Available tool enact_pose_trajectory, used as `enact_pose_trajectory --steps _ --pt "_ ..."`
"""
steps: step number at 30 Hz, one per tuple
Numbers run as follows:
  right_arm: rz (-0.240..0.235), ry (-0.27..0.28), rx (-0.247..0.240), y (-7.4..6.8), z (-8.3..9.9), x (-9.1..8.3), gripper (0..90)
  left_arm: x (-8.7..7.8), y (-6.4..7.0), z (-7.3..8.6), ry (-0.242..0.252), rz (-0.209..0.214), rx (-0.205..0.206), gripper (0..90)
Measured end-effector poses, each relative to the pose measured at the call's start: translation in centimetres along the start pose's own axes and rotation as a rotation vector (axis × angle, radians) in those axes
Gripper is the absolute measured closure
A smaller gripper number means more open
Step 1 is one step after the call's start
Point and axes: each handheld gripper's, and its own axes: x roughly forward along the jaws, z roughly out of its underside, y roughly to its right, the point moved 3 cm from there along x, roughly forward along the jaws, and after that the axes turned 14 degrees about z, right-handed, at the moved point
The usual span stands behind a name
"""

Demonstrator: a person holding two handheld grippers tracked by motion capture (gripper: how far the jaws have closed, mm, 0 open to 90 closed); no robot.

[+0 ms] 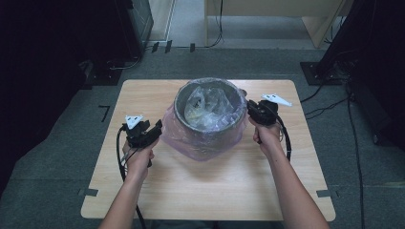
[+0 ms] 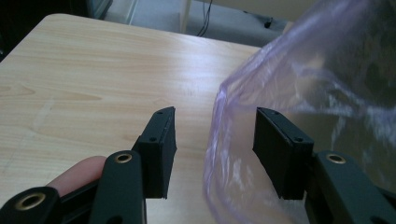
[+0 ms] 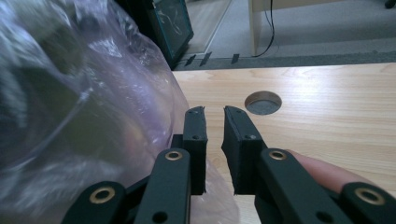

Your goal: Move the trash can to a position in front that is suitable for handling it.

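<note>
High view puts your two grippers on either side of a dark round bin [image 1: 210, 107] that stands toward the far middle of the wooden table [image 1: 210, 186]. A thin, clear purple-tinted plastic bag [image 1: 200, 143] lines the bin, is folded out over its rim and hangs down around the outside, bunching on the tabletop on the near side.

Your left gripper [image 1: 154, 130] points toward the bag's left skirt, its tips just at the edge of the plastic. From the left gripper view, your left gripper [image 2: 215, 135] has its jaws spread wide, and the folded edge of the bag [image 2: 299, 93] runs up through the gap between them. The right-hand jaw sits against or behind the film; the left-hand jaw stands clear of it over bare wood. Nothing is clamped. One of your fingertips [image 2: 77, 175] shows beside the left jaw's arm.

Your right gripper [image 1: 250, 108] sits at the bin's right rim, close against the plastic there. From the right gripper view, your right gripper [image 3: 214, 116] has its jaws nearly together, with only a narrow slit left between the pads, and that slit looks empty. The bag [image 3: 84, 116] bulges just beside the left-hand jaw and passes under it; whether it touches the pad you cannot tell from here.

That same view picks up a round hole [image 3: 263, 102] in the tabletop just past the jaw tips, and one finger [image 3: 327, 172] along the right jaw arm. From above, the bin's inside shows the crumpled liner.
</note>
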Motion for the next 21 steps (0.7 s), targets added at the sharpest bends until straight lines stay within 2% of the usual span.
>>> enact_pose_trajectory --steps 4,6,7,10,13,16,18,20,21 --pt "-0.022 0.014 -0.04 -1.4 0.3 0.7 81.7 1.1 0.3 -0.7 0.0 0.024 -0.027 48.8" --pt "-0.045 0.019 -0.068 -2.1 0.5 0.7 81.6 1.7 0.5 -1.0 -0.002 0.029 -0.015 49.2" --pt "-0.053 0.019 -0.078 -2.4 0.6 0.7 82.1 2.0 0.5 -1.2 -0.001 0.047 -0.005 49.2" --pt "-0.083 0.015 -0.06 -2.8 0.9 0.6 82.7 3.0 0.7 -1.5 -0.003 0.064 0.015 50.5" --pt "-0.107 0.01 -0.051 -3.2 1.1 0.5 82.7 3.9 0.8 -1.4 -0.006 0.091 0.002 54.7" --pt "-0.134 0.017 -0.032 -3.6 1.4 0.1 82.7 4.2 1.3 -1.1 0.006 0.13 0.026 65.0" --pt "-0.155 0.016 -0.019 -3.9 1.7 -0.2 83.2 4.2 1.6 -0.8 0.01 0.177 0.044 70.4" --pt "-0.163 0.016 -0.033 -4.4 1.9 -0.6 86.1 4.1 1.8 -0.5 0.009 0.178 0.066 79.0" --pt "-0.153 0.02 -0.044 -4.6 2.0 -0.8 88.0 4.1 1.9 -0.4 0.01 0.187 0.063 82.2"
